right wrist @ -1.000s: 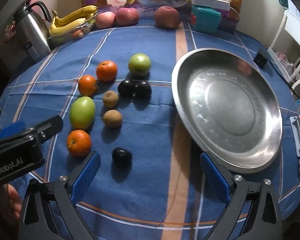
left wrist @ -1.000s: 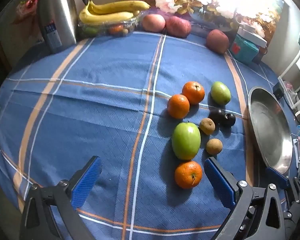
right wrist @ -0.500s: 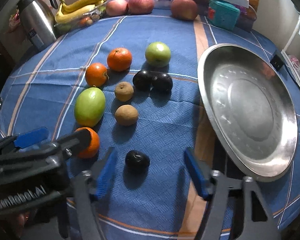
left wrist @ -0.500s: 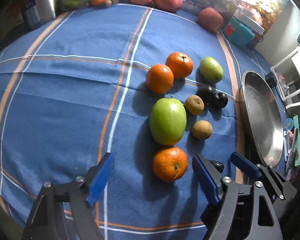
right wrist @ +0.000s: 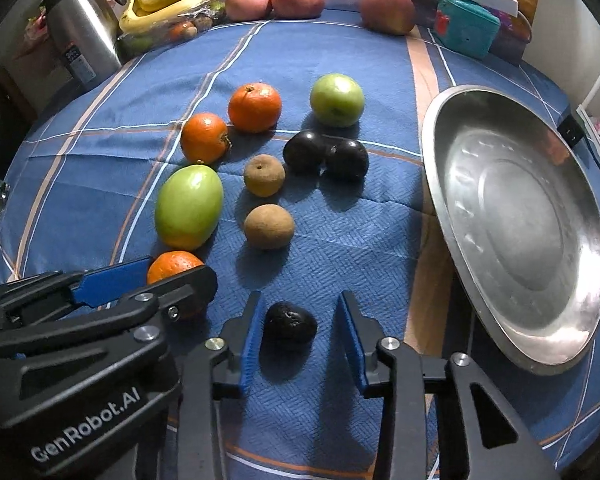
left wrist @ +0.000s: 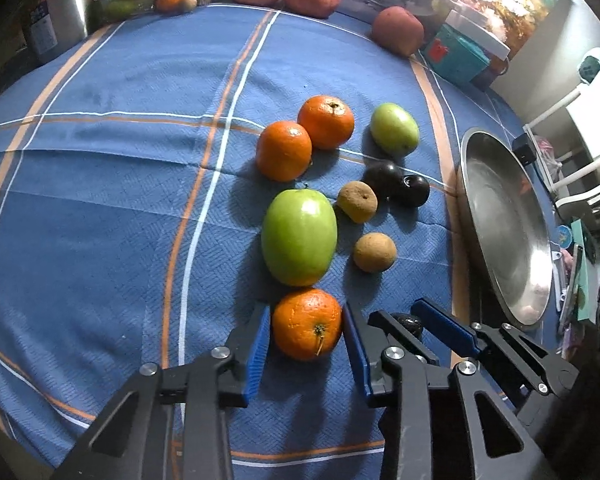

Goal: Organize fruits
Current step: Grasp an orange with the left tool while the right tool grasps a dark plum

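Three oranges, two green fruits, two brown ones and three dark plums lie on the counter (right wrist: 340, 60). The left claw (left wrist: 306, 330) is closing, pads touching the 6 o'clock orange (left wrist: 306, 323). The right claw (right wrist: 296, 330) is closing around the nearest plum (right wrist: 289, 325), gaps showing. A steel pan (right wrist: 516, 220) sits at 3 o'clock, its far edge cut off. The left claw hides part of the orange in the right view.

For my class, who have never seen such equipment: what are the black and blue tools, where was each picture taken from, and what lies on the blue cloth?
A person holds tongs in each hand; a camera on each looks along its fingers. The left tongs are closing around an orange, pads about touching it. The right tongs are closing around a dark fruit, with gaps both sides. On the tablecloth lie more oranges, green, brown and dark fruits, and an empty steel dish.
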